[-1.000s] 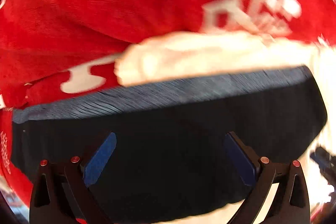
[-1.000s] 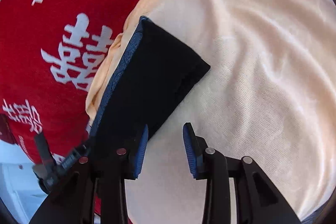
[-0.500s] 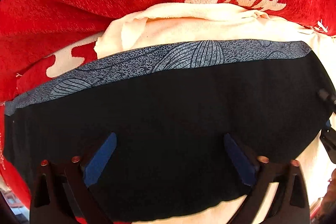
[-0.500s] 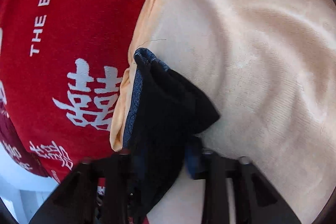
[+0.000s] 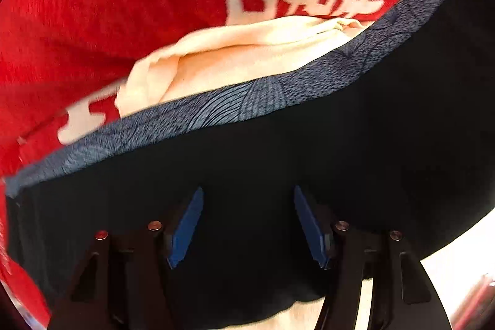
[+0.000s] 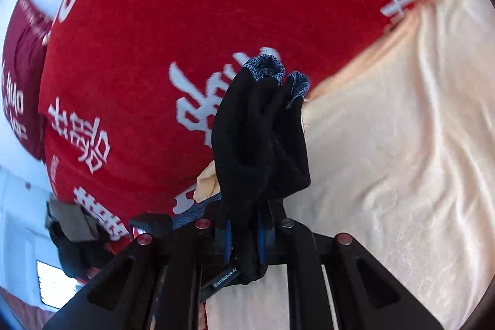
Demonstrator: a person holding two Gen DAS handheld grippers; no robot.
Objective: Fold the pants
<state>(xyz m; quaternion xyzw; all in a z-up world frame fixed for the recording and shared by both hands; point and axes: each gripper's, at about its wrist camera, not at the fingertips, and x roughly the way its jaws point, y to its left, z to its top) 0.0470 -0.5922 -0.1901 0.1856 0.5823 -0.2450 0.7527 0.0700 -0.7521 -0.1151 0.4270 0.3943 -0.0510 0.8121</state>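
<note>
Where pants bunch, cream cloth, red blanket around

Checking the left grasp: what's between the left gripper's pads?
Left wrist view: only dark pants fabric spans the gap of the left gripper; its pads stand apart, nothing else there.

Black claw frames, blue pads, round screws

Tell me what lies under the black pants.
A cream cloth lies directly beneath the pants, and a red blanket shows beyond it. Whatever sits under the pants' middle is covered.
</note>
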